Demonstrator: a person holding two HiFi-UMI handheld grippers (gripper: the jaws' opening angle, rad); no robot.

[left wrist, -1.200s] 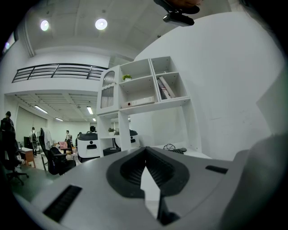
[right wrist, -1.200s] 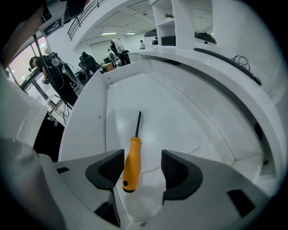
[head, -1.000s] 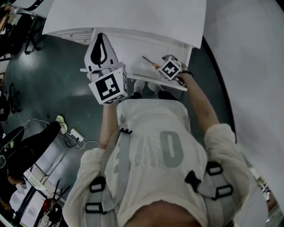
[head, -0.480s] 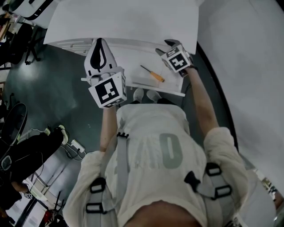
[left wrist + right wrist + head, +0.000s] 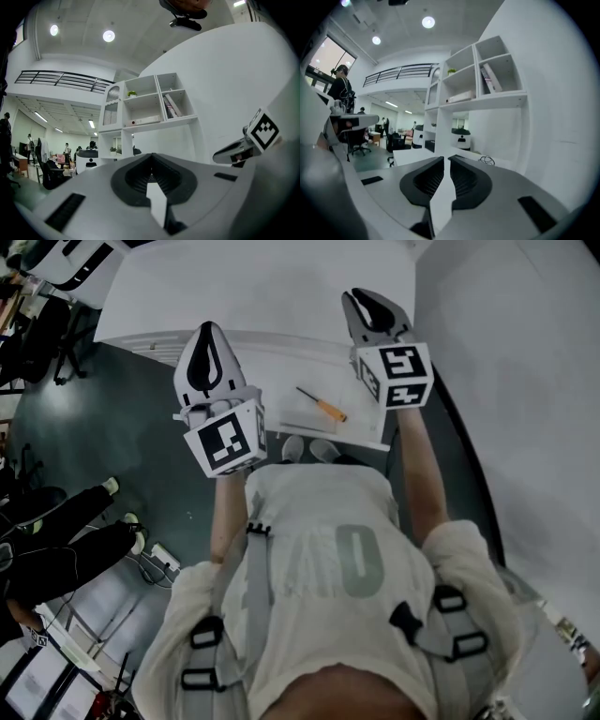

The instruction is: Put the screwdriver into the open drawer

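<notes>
The screwdriver (image 5: pixel 323 405), with an orange handle and a dark shaft, lies loose in the open white drawer (image 5: pixel 281 371) below me in the head view. My right gripper (image 5: pixel 373 315) is raised above the drawer's right end and points out level. Its jaws are closing, with a thin slit left between them and nothing in it (image 5: pixel 446 158). My left gripper (image 5: pixel 208 357) hovers over the drawer's left end, shut and empty (image 5: pixel 151 154). The left gripper view also catches the right gripper (image 5: pixel 234 152) off to the side.
A white cabinet top (image 5: pixel 272 287) spreads beyond the drawer, and a curved white wall (image 5: pixel 525 381) rises on the right. White shelving (image 5: pixel 150 103) stands ahead. Dark floor (image 5: pixel 103 409) lies to the left, with a person's legs (image 5: pixel 66 531) and cables.
My right gripper has let go of the screwdriver in the drawer, risen well above it, swung to level, and its jaws have narrowed. The left gripper has lifted slightly.
</notes>
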